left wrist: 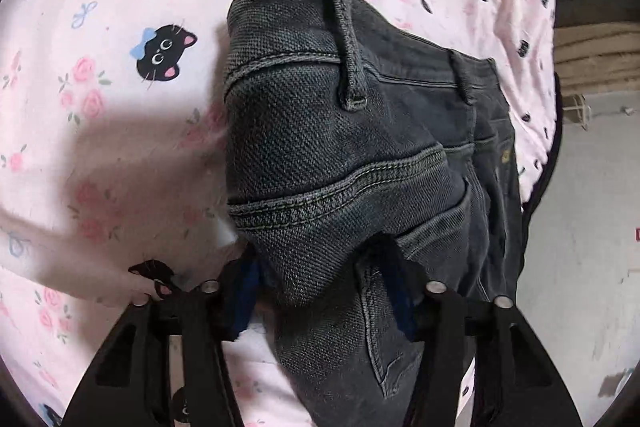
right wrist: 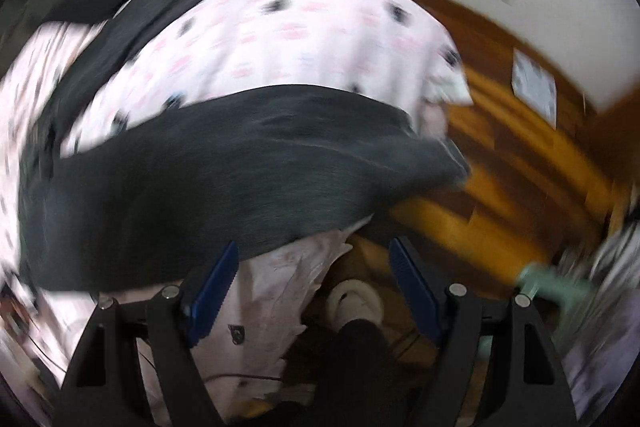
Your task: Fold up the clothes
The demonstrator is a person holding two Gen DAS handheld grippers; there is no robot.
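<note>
Your left gripper (left wrist: 324,291) is pinched on a bunched fold of the dark jeans (left wrist: 344,131); the denim fills the gap between the blue pads (left wrist: 246,301) and hides most of the right-hand one. Just past the fingers, the left wrist view gives you stitched seams, a pocket edge and a belt loop (left wrist: 350,43) up close, sharp enough to read the weave. Beyond that, the waistband runs off to the right over the pink bedsheet (left wrist: 120,75) with its cat and rose print.

Your right gripper (right wrist: 316,291) stands wide with nothing between its blue pads (right wrist: 212,295). That view is heavily blurred. Only here do you see what sits below the bed edge: a shoe (right wrist: 356,301) on the wood floor (right wrist: 500,163), and sheet hanging down under the fingers. Just ahead of the fingertips a jeans leg (right wrist: 224,179) lies across the bed, its end reaching the mattress edge on the right, apart from the pads. Farther off, more dark fabric (right wrist: 132,7) crosses the sheet.
</note>
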